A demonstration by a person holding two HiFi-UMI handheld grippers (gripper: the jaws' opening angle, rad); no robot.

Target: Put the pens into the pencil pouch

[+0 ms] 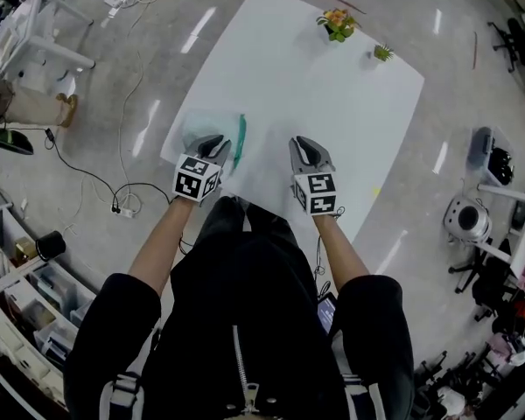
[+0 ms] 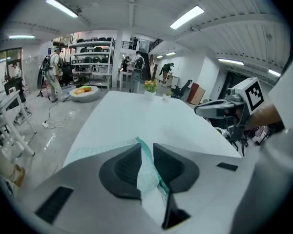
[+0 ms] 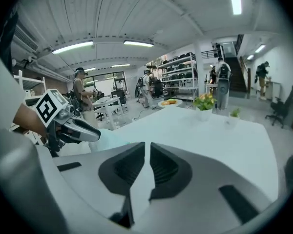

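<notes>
Left gripper (image 2: pixel 146 148), jaws narrowly apart, straddles the pencil pouch (image 2: pixel 147 180) edge, apparently steadying it. The right gripper (image 3: pixel 147 148) is narrow and empty over the bench (image 3: pixel 210 135).

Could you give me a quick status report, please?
Left tool slightly open, pouch edge between its jaws. Right tool slightly open, empty. No loose pens visible on table. Nothing obstructing.

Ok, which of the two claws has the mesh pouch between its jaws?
The left claw: the edge of the translucent pale-green mesh pouch runs between its jaws. The right claw shows only the white table through its gap.
</notes>
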